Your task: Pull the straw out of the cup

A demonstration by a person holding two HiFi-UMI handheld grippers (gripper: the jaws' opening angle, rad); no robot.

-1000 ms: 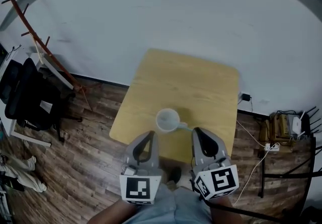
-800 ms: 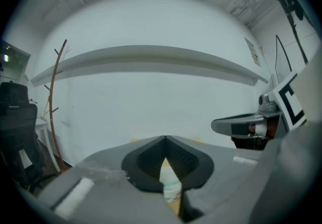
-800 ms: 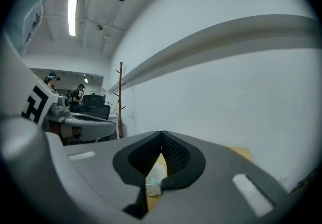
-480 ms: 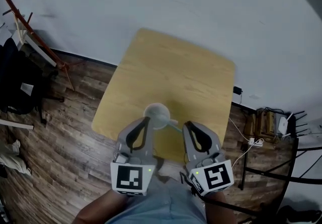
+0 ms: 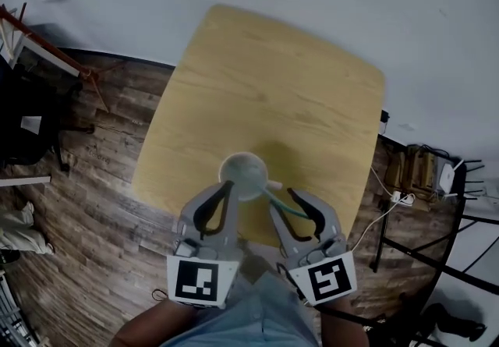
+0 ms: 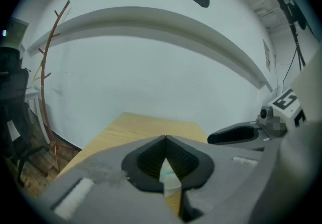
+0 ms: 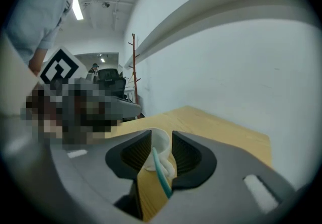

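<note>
A white cup (image 5: 244, 175) with a handle stands near the front edge of the yellow wooden table (image 5: 281, 96). A teal straw (image 5: 281, 205) leans out of it toward the lower right. My right gripper (image 5: 282, 197) is just short of the cup; its jaws are opening, and the straw (image 7: 160, 170) runs through the gap between them without being pressed. The cup (image 7: 161, 141) shows beyond those jaws. My left gripper (image 5: 226, 185) is shut and empty, its tips at the cup's near left side. A sliver of the cup (image 6: 168, 175) shows behind its closed fingers (image 6: 151, 155).
A wooden coat rack (image 5: 47, 49) and a dark chair (image 5: 23, 127) stand to the left on the wood floor. Cables and a power strip (image 5: 405, 199) lie to the right of the table. A white wall runs behind the table.
Both grippers have come down and forward to the cup. The right jaws, shut before, now stand apart around the straw. The left jaws stay shut.
</note>
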